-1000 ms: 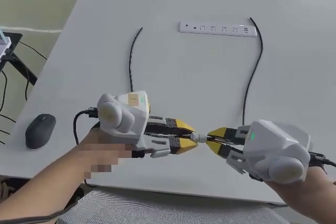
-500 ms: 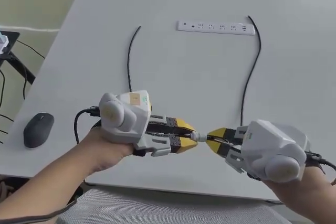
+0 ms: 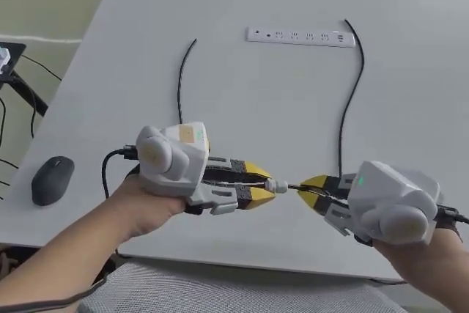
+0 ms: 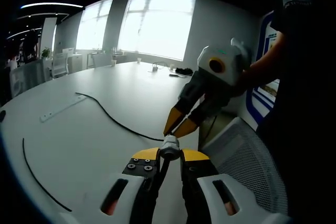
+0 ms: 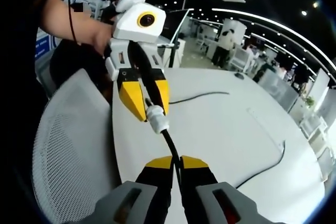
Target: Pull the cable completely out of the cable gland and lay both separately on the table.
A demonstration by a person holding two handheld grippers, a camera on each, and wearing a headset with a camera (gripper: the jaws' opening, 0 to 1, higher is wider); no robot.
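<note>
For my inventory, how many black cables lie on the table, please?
2: a short cable left of the power strip, a long cable from the strip's right end behind the right gripper. Others may be hidden.

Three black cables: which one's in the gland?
The cable stretched between the cable gland and the right gripper, off the table; the loose cable and power-strip cord lie flat on it.

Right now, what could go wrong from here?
1. The left tool holds the cable gland and the right tool the cable in the air near the table's front edge, beside the chair. If they part suddenly, either could fall off the table.
2. The right tool pinches the thin cable at its tips, so it may slip.
</note>
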